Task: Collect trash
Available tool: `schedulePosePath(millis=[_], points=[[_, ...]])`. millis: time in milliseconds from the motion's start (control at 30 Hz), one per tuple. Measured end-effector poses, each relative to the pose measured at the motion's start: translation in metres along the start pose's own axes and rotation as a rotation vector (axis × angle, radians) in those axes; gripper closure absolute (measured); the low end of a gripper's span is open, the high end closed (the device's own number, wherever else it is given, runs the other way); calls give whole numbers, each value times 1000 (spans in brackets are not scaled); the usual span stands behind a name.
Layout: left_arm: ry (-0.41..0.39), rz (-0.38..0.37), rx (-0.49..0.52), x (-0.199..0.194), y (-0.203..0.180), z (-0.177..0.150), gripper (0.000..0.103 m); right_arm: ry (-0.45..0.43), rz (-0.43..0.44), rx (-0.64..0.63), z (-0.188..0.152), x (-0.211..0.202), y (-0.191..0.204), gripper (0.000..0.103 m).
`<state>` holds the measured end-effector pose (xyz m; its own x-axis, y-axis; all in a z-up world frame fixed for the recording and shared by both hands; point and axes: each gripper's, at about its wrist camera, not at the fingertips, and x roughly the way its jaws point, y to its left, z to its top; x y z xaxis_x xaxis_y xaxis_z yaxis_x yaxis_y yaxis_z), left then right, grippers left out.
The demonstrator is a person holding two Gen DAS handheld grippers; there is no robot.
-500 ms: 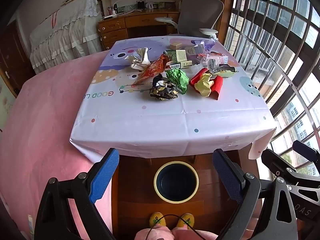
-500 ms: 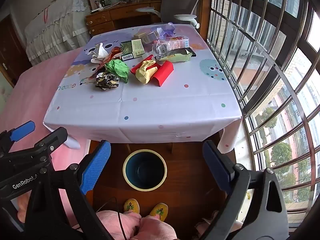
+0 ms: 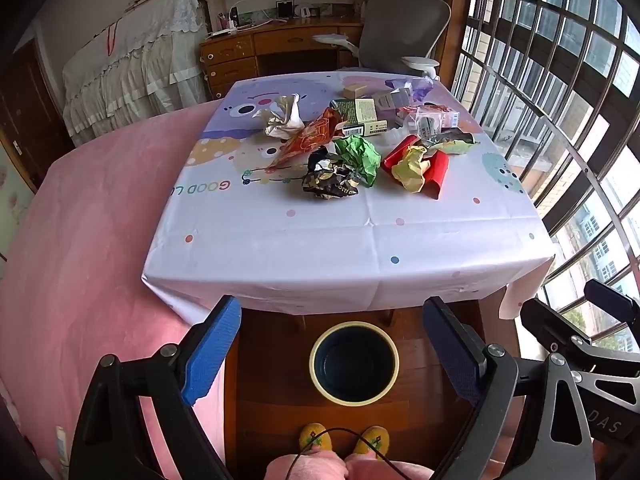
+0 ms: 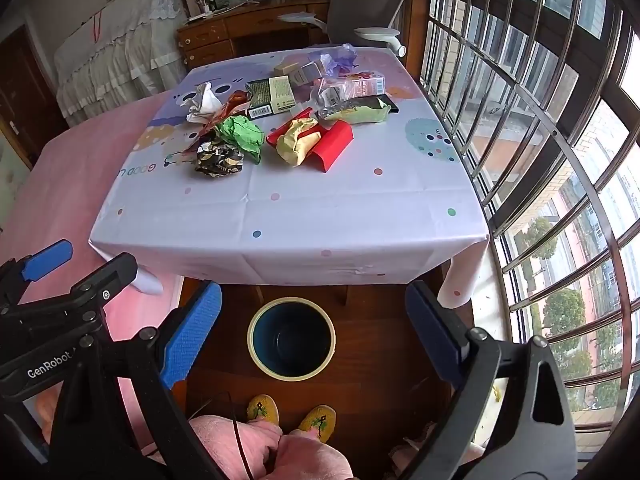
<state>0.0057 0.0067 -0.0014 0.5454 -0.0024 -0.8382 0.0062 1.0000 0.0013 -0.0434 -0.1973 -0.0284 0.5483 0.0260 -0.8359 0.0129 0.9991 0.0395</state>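
Observation:
Crumpled trash lies in a heap on the table's far half: a black-gold foil ball [image 3: 330,178] [image 4: 219,159], a green paper wad [image 3: 358,156] [image 4: 242,135], a yellow wrapper on red card [image 3: 416,166] [image 4: 310,143], an orange wrapper [image 3: 308,140], white paper [image 3: 282,118] [image 4: 202,104] and small boxes [image 3: 360,116] [image 4: 272,96]. A round bin [image 3: 354,362] [image 4: 291,338] with a cream rim stands on the floor below the table's near edge, nothing visible inside. My left gripper [image 3: 332,354] and right gripper [image 4: 314,332] hover above the bin, both open and holding nothing.
The table carries a pale printed cloth [image 3: 340,248] [image 4: 288,216]. A pink bed [image 3: 80,220] lies left, barred windows [image 4: 540,120] right. A wooden desk [image 3: 280,46] and grey chair [image 3: 400,32] stand behind. A person's yellow slippers [image 4: 290,416] rest near the bin.

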Motion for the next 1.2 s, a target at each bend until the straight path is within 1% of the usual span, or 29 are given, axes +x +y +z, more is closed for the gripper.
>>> schedulePosePath(millis=[67,133,200,400,1200], points=[[1,7,-8,-1,-4,-3,9,2,1,-4,-1,-4,2,11],[2,8,-12,-2,-4,-4,10,3,4,-7,-2,5,6,11],[3,6,-11,-2,-5,-5,11,5,15,-14,-2,5,-1,11],[-1,9,-7,-3,-8,-8,15,6,28,-24,-5,4,-6,11],[14,15,-10,1,-12,-14,15,7,35,-41,-7,4,-6,11]])
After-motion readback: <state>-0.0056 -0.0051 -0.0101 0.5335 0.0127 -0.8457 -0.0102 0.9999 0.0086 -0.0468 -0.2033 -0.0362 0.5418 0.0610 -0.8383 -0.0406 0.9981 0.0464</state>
